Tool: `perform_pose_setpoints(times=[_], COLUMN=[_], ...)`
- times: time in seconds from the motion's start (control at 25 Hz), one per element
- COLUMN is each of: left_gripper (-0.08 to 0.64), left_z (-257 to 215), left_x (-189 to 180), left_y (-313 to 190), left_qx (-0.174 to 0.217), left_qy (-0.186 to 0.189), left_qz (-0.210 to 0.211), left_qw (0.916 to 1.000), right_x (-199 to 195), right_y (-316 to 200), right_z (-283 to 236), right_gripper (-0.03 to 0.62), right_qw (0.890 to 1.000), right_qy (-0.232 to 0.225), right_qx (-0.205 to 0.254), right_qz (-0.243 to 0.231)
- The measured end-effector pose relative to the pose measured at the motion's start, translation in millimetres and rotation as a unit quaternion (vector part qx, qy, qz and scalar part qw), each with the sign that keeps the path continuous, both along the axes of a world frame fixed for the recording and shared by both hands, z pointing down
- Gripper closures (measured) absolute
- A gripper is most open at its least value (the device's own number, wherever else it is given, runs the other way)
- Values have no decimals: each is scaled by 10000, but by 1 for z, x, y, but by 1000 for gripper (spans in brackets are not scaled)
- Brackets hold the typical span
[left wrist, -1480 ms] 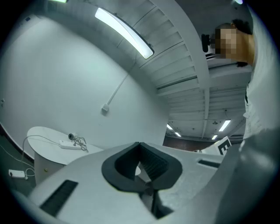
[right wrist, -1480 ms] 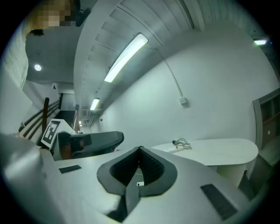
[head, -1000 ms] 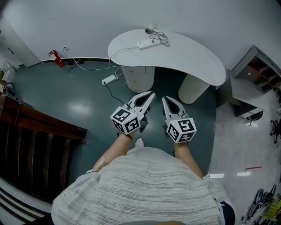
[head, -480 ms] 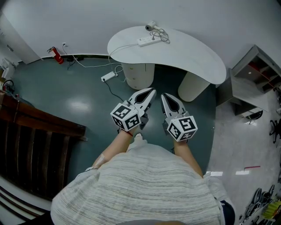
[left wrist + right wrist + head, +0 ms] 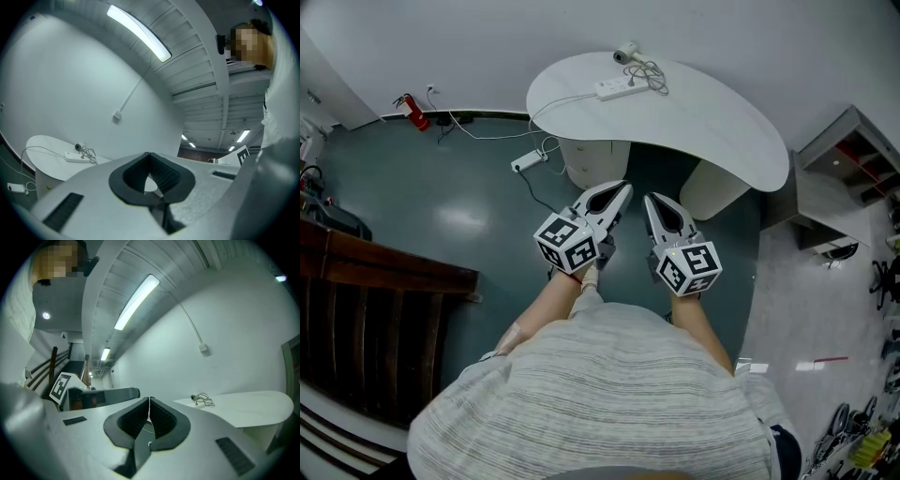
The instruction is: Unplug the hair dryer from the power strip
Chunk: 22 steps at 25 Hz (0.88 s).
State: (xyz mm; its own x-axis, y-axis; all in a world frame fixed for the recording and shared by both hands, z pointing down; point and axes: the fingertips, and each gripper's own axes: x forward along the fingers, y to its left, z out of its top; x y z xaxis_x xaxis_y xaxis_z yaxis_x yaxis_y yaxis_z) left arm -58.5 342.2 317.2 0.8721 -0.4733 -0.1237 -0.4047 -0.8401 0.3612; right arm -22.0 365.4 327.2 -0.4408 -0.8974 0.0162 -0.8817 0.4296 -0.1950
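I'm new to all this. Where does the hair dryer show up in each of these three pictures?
Head view: the hair dryer is at top centre, at the far edge of the white table.
Left gripper view: hair dryer small, at lower left.
Right gripper view: hair dryer small, right of centre.
Shared landmark: the white table, with the power strip beside the dryer.

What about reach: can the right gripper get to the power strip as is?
Probably not yet. The right gripper, shut, is well short of the table; the power strip lies near its far edge. Nothing stands in between, so stepping closer should do.
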Motion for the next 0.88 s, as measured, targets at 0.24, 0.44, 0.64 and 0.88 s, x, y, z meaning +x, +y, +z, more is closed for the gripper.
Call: perform_pose_setpoints(times=[0.24,0.44,0.64,0.88], left_gripper=[554,554,554,554], left_z=[-2,-2,5,11], left_x=[3,2,-10,-24], left_y=[-74,-133,-179,-215], left_qx=[9,-30,-89,-287], left_qy=[-1,-24,-52,121], left_qz=[118,252,298,321], left_qw=[9999,9997,9995,9990], right_x=[3,5,1,-2], right_y=[-71,-130,-176,-212], right_z=[1,1,12,15], right_gripper=[565,565,565,565], right_qw=[9999,9995,9990,9983], right_qy=[16,-9,22,75], right_qx=[-54,-99,-222,-300], right_qz=[120,290,398,489])
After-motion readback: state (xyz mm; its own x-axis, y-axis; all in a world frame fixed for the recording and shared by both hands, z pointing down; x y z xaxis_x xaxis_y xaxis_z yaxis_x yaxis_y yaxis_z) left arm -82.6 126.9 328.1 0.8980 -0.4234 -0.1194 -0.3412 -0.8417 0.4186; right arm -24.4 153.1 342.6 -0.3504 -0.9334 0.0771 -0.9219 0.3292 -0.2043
